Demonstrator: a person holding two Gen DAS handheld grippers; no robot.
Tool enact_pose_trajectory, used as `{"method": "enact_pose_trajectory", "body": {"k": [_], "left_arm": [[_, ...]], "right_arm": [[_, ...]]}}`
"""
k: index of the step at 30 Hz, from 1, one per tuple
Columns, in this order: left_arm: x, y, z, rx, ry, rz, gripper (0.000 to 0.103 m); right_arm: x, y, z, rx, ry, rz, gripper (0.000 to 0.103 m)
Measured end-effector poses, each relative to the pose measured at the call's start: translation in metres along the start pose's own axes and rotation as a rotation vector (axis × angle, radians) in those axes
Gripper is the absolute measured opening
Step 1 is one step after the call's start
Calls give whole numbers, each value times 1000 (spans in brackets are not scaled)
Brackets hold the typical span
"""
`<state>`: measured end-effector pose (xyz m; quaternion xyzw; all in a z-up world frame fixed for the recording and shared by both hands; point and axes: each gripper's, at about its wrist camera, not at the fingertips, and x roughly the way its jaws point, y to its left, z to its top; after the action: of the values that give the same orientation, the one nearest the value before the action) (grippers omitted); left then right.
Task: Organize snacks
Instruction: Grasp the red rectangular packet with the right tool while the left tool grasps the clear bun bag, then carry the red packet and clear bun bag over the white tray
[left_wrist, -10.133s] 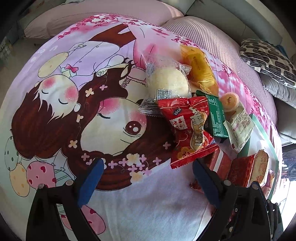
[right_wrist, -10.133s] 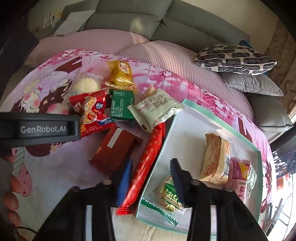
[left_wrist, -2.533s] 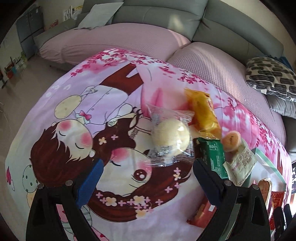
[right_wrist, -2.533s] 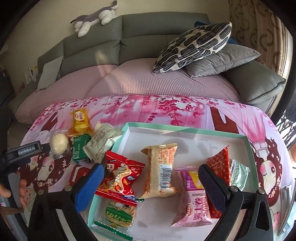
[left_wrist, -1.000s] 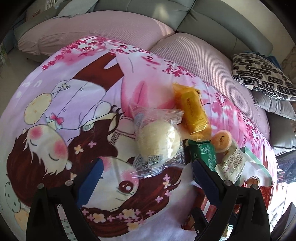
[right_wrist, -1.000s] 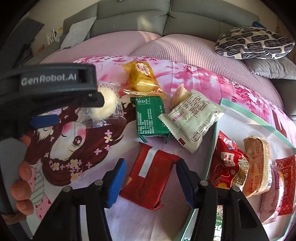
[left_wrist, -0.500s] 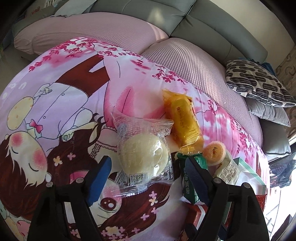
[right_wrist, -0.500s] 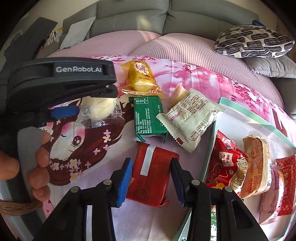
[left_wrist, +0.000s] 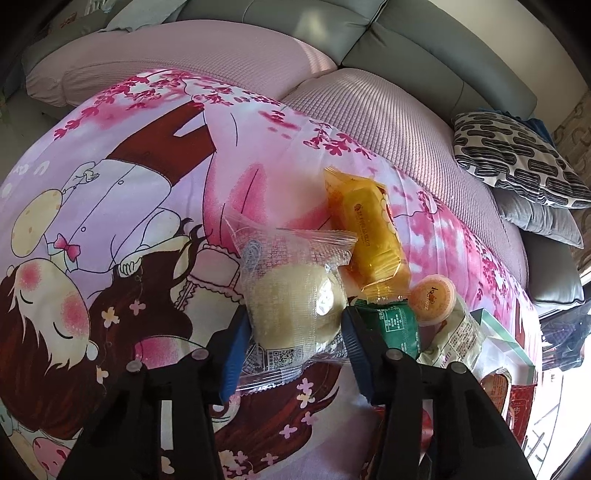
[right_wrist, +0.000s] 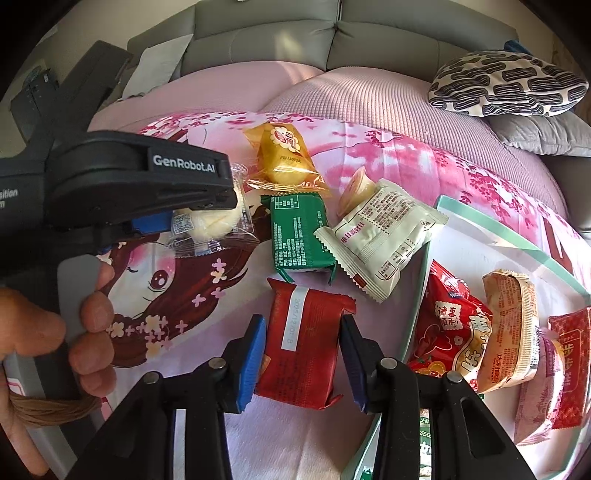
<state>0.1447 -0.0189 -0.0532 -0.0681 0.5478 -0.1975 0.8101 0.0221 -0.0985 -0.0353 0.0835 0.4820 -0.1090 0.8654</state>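
As jaws close: bun, red packet

Clear crinkly plastic bun wrapper, glossy red foil pack, matt printed cloth blanket

Two wrist cameras are looking steeply down along their fingers at a cartoon-printed blanket.
The left view is sitting very close over a clear-wrapped round bun; the right view is hanging close beside it, toward the tray. Both are sharing the bun, yellow packet, green packet and grey sofa.
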Motion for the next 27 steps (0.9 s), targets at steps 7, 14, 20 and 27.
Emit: {"method": "enact_pose_trajectory", "body": {"k": [7, 14, 20, 27], "left_arm": [[-12, -2, 0, 3, -7, -4, 44], [-29, -6, 0, 13, -36, -18, 42], [-45, -8, 1, 11, -59, -40, 42], [-63, -13, -1, 15, -84, -58, 42]], "right_arm": [[-11, 0, 1, 0, -16, 10, 41], [-35, -1, 4, 7, -77, 27, 41], [-52, -7, 5, 26, -111, 36, 41], [-61, -17, 4, 56, -113, 32, 41]]}}
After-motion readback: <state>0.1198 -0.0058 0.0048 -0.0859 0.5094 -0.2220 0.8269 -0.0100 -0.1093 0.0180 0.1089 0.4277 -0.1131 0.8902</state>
